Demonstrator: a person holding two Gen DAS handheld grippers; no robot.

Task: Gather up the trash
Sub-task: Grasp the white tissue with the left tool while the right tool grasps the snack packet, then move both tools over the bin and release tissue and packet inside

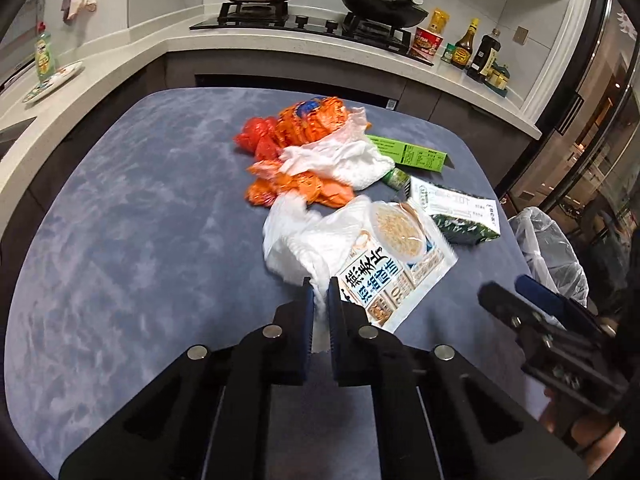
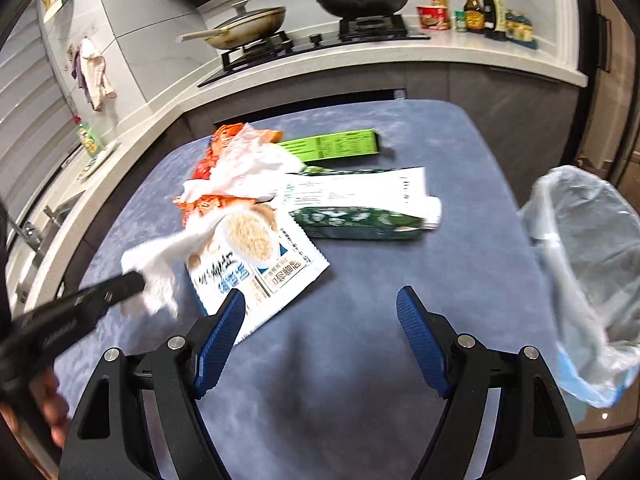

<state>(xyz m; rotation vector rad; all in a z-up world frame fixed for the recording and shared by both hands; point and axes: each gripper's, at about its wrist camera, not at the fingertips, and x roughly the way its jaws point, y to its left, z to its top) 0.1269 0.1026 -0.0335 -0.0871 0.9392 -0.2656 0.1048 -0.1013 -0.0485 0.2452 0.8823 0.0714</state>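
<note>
Over table (image 1: 120, 240): left tongs (image 1: 319, 292) pinch tissue (image 1: 296, 240)

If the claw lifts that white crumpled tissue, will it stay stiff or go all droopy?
Probably droopy: the white tissue is crumpled and already sags where the left claw pinches it. It looks very light. It might drag the oatmeal packet it overlaps.

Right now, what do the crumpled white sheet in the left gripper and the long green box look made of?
Crumpled white sheet: soft tissue paper by its look, matte, limp folds, pinched in the left gripper. Long green box: probably printed cardboard, flat faces, crisp edges, slight sheen.
</note>
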